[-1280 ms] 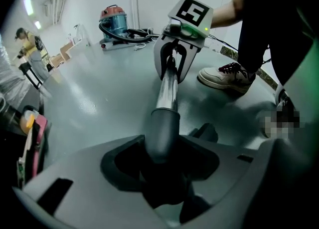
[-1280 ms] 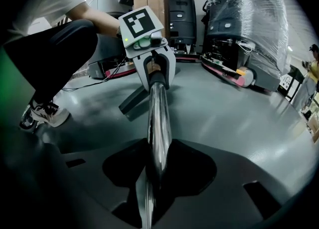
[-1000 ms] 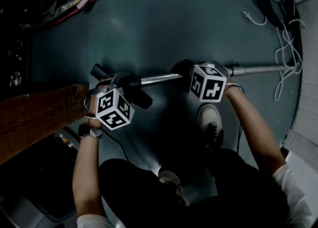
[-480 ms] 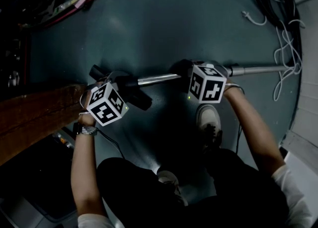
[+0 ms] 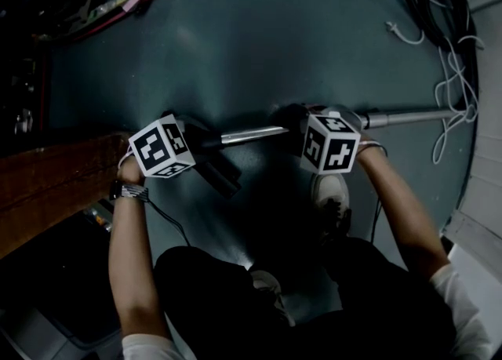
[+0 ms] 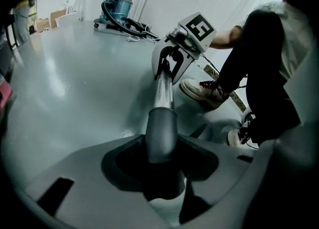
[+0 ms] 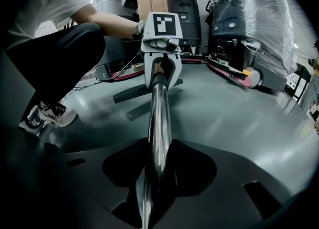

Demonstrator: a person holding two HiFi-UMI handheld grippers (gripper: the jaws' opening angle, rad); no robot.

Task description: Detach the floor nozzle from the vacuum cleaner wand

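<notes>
A chrome wand (image 5: 251,134) lies low over the dark floor, running right to its far end (image 5: 416,117). Its left end goes into the grey neck (image 6: 160,132) of the black floor nozzle (image 5: 216,169). My left gripper (image 5: 187,137) is shut on that neck, and its jaws have just been closing a little on it. In the right gripper view the nozzle shows as a dark bar (image 7: 130,93) below the left gripper (image 7: 160,66). My right gripper (image 5: 302,129) is shut on the wand (image 7: 159,123) further along. Neck and tube still look joined.
A wooden beam (image 5: 63,178) lies at the left. Tools (image 5: 118,1) are at the top left and white cables (image 5: 453,76) at the right. The person's shoe (image 5: 333,194) is just below the wand. A canister vacuum (image 6: 117,4) stands far off and a wrapped machine (image 7: 249,23) is at the right.
The left gripper has rolled and shifted left and up, its marker cube now turned more to the left, and the nozzle has twisted with it. The right gripper has kept its place.
</notes>
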